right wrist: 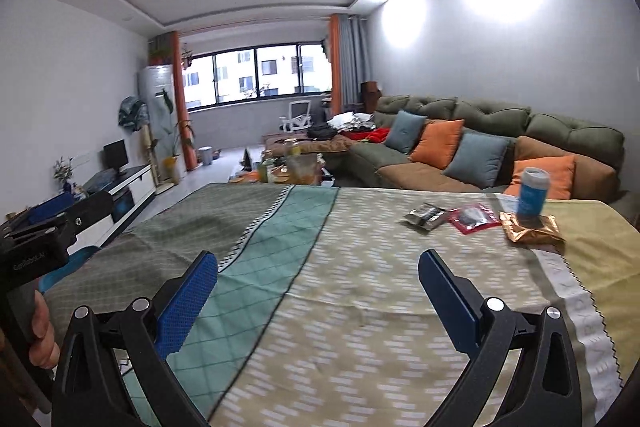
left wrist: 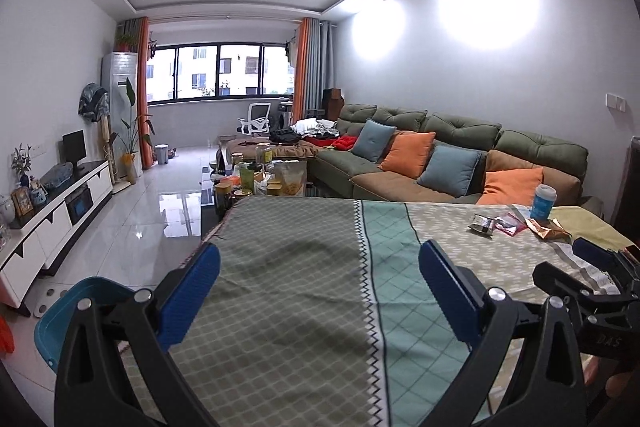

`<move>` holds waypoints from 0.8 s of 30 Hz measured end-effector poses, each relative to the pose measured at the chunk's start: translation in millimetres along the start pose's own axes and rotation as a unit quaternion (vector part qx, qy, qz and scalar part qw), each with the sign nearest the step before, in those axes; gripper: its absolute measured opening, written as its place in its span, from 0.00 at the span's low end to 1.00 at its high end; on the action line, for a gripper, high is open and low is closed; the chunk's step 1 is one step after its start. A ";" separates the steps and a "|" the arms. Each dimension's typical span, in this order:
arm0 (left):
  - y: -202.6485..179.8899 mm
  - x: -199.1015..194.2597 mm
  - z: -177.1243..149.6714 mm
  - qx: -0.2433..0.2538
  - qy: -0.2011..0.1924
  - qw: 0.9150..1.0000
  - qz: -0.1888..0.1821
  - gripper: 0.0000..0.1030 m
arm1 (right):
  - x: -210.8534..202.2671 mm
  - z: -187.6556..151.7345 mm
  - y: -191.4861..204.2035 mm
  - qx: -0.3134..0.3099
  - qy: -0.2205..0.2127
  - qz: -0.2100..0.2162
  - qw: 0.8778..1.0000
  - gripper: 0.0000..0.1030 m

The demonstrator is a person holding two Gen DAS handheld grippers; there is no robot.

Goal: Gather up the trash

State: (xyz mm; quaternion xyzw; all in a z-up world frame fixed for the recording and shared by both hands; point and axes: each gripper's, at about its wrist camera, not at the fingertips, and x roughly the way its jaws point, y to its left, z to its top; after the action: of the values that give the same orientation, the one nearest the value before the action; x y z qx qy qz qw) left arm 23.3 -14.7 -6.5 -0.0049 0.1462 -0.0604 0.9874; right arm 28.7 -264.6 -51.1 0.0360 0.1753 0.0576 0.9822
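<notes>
Trash lies at the far right of the clothed table (right wrist: 360, 307): a silver-black wrapper (right wrist: 426, 215), a red packet (right wrist: 474, 219), a crumpled gold wrapper (right wrist: 530, 229) and an upright blue can (right wrist: 532, 191) resting on the gold wrapper. The same items show in the left wrist view: wrapper (left wrist: 485, 223), red packet (left wrist: 510, 225), gold wrapper (left wrist: 548, 229), can (left wrist: 543, 202). My right gripper (right wrist: 318, 287) is open and empty, short of the trash. My left gripper (left wrist: 320, 279) is open and empty over the table's left part. A blue bin (left wrist: 76, 311) stands on the floor left of the table.
A green sofa (right wrist: 500, 131) with orange and blue cushions runs behind the table on the right. A coffee table with jars and bags (left wrist: 260, 179) stands beyond the table's far edge. A white TV cabinet (left wrist: 52, 223) lines the left wall.
</notes>
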 end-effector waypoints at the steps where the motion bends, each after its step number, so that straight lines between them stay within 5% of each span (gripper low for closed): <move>1: -3.6 1.1 -0.5 0.000 0.000 1.000 0.000 0.97 | -3.2 -0.1 -2.8 0.002 -0.007 -0.006 1.000 0.97; 24: -28.8 3.4 -10.4 0.026 -0.014 1.000 -0.003 0.97 | -21.7 2.9 -17.8 0.004 -0.035 -0.043 0.998 0.97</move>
State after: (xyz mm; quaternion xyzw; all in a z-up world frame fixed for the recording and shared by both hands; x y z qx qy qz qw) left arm 20.2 -43.6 -16.7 0.0195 0.1309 -0.0666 0.9890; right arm 11.3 -285.1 -42.6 0.0343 0.1428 0.0129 0.9891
